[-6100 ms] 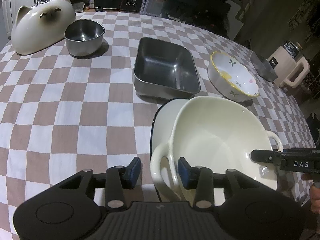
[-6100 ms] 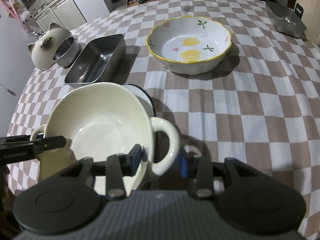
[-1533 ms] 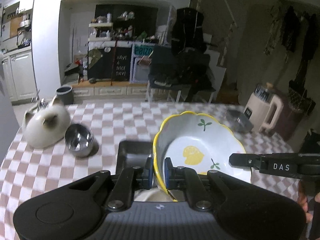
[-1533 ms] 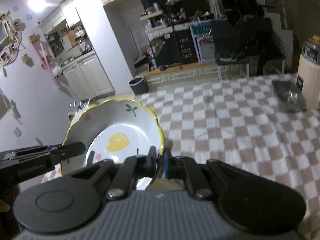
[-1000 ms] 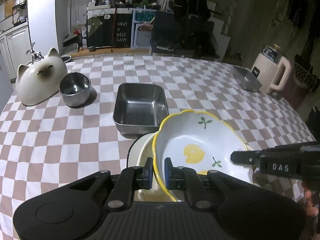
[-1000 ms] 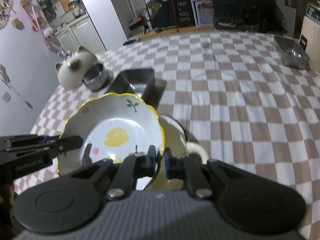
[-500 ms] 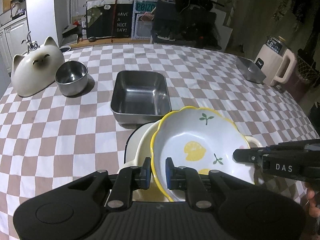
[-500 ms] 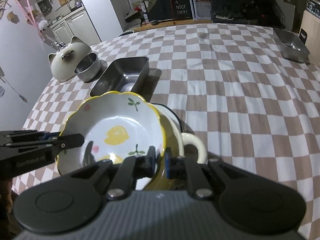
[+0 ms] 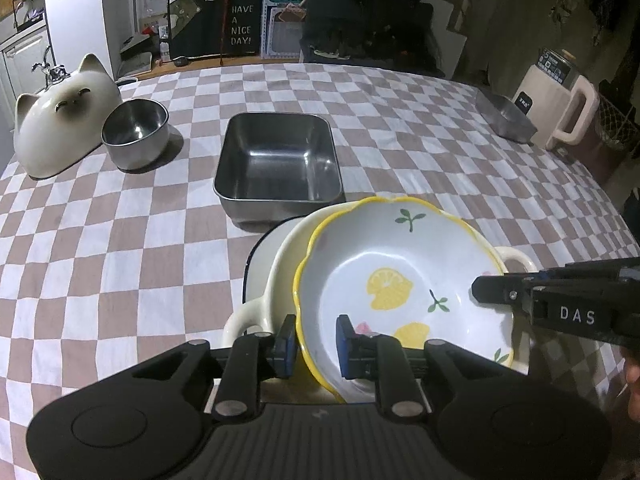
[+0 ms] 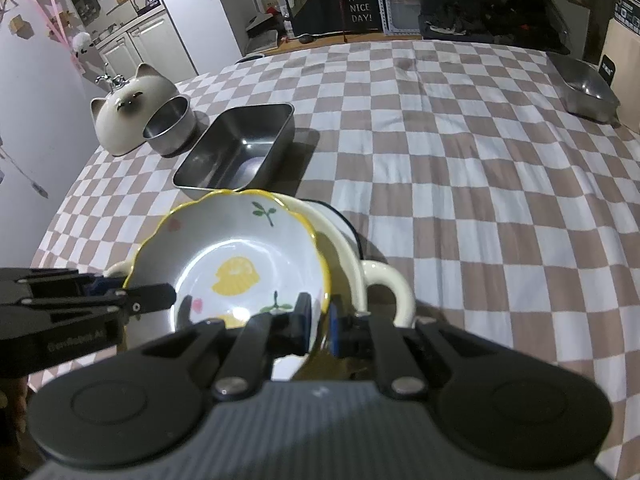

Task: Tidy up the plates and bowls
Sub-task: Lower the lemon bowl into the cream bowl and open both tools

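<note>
A white bowl with a yellow scalloped rim and lemon print (image 9: pixel 400 276) (image 10: pixel 236 264) rests inside a cream two-handled bowl (image 9: pixel 280 264) (image 10: pixel 384 280), which sits on a dark-rimmed plate (image 9: pixel 256 256) (image 10: pixel 344 220). My left gripper (image 9: pixel 316 340) straddles the lemon bowl's near rim with its jaws slightly apart, a gap showing beside the rim. My right gripper (image 10: pixel 320 320) is shut on the opposite rim of the lemon bowl. Each gripper shows in the other's view, at the right (image 9: pixel 560 300) and at the left (image 10: pixel 80 300).
A square steel tray (image 9: pixel 278 164) (image 10: pixel 240 148) stands just beyond the stack. A round steel bowl (image 9: pixel 136 132) and a cat-shaped ceramic piece (image 9: pixel 60 116) are at the far left. A small steel tray (image 9: pixel 506 116) (image 10: pixel 588 88) and a jug (image 9: pixel 560 104) are at the far right.
The lemon bowl has come down into the cream bowl. My left gripper's jaws have parted a little from the rim. Both grippers have sunk lower.
</note>
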Demonstrator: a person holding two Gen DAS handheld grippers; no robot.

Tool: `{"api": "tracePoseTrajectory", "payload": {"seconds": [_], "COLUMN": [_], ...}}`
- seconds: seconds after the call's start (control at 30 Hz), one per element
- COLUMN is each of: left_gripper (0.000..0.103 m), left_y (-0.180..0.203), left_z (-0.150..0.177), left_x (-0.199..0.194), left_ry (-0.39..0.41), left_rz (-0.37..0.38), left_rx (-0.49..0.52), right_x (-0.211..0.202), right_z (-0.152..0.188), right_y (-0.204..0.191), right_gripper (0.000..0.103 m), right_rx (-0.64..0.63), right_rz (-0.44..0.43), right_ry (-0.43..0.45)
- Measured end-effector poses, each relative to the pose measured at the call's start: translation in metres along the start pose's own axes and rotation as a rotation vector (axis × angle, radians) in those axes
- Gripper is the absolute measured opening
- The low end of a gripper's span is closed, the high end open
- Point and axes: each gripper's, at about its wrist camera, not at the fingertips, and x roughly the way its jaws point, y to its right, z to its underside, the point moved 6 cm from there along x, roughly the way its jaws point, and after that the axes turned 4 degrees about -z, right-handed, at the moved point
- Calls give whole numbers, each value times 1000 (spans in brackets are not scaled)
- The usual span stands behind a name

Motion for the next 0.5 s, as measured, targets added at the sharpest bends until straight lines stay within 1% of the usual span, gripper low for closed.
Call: {"api": "tracePoseTrajectory", "payload": {"seconds": [0.27, 0.37, 0.5], "left_gripper": [21, 22, 22], "left_y": [0, 1, 0], "left_z": [1, 0, 1], "left_x": [2, 3, 4], "left_ry": [-11, -19, -30], "left_rz": [4, 15, 27], "left_rx": [-1, -7, -13], "right_x": [2, 3, 3], "right_z": [0, -1, -2], "right_y": [3, 5, 6], "right_gripper": [12, 12, 17], "right_rx": [3, 27, 49], "right_rz": [7, 0, -16], "right_ry": [-6, -9, -15]}}
